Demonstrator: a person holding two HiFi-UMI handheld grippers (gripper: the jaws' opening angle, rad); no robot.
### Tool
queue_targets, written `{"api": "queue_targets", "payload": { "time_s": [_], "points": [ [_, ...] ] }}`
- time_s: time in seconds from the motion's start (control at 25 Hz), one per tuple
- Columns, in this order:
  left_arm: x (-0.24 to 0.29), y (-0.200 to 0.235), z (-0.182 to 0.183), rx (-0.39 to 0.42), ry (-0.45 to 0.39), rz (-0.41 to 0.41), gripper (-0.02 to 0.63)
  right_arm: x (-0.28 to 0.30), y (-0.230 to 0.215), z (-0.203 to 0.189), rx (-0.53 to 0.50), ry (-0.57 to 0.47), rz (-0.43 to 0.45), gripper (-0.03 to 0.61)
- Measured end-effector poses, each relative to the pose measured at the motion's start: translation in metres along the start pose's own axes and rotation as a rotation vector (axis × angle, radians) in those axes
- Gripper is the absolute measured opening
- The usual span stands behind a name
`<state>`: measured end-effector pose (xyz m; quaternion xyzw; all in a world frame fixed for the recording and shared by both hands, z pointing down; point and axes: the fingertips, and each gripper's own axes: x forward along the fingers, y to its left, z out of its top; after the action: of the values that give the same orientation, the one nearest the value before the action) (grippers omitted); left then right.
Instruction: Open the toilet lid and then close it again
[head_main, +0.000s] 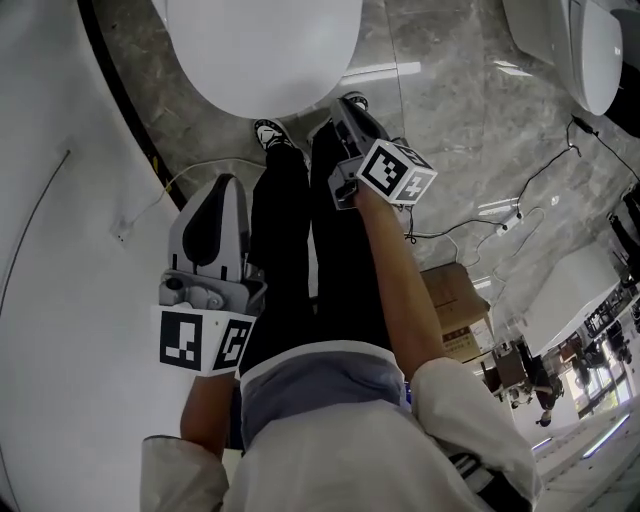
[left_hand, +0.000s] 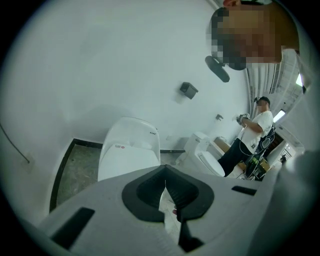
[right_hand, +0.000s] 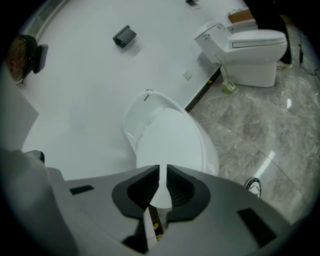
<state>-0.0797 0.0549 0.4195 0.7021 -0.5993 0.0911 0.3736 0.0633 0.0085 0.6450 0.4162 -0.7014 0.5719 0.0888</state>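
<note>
The white toilet (head_main: 265, 50) stands against the wall in front of me with its lid (right_hand: 170, 145) down flat. It also shows in the left gripper view as a closed white toilet (left_hand: 127, 155). My left gripper (head_main: 225, 182) hangs beside my left leg, short of the bowl, its jaws together with nothing between them (left_hand: 165, 172). My right gripper (head_main: 345, 122) is held lower by my right leg, near the front rim of the toilet. Its jaws are shut and empty (right_hand: 162, 170), pointing at the lid from above.
My shoes (head_main: 270, 133) stand on the grey marble floor just before the bowl. A second toilet (right_hand: 245, 45) sits to the right, a third (head_main: 590, 45) at the far right. Cables (head_main: 520, 210) and a cardboard box (head_main: 455, 300) lie to my right. Another person (left_hand: 255, 130) stands further off.
</note>
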Motion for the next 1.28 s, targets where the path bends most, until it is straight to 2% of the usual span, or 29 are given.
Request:
{"api": "queue_targets", "payload": {
  "time_s": [0.28, 0.32, 0.4, 0.84, 1.08, 1.28],
  "points": [
    [-0.001, 0.012, -0.011, -0.030, 0.029, -0.006, 0.008, 0.024, -0.030, -0.023, 0.165, 0.002, 0.071, 0.015],
    [-0.003, 0.015, -0.013, -0.035, 0.027, -0.004, 0.008, 0.028, -0.033, -0.027, 0.170, 0.002, 0.071, 0.019],
    [-0.006, 0.019, -0.018, -0.040, 0.029, -0.002, 0.008, 0.034, -0.041, -0.036, 0.171, 0.010, 0.066, 0.074],
    [-0.006, 0.031, -0.039, -0.041, 0.058, -0.014, 0.008, 0.062, -0.065, -0.056, 0.204, 0.028, 0.018, 0.127],
    [-0.012, 0.037, -0.046, -0.039, 0.064, -0.007, 0.008, 0.068, -0.075, -0.062, 0.219, 0.037, -0.017, 0.135],
    [-0.017, 0.041, -0.044, -0.036, 0.061, 0.009, 0.008, 0.071, -0.073, -0.062, 0.219, 0.037, -0.014, 0.140]
  ]
}}
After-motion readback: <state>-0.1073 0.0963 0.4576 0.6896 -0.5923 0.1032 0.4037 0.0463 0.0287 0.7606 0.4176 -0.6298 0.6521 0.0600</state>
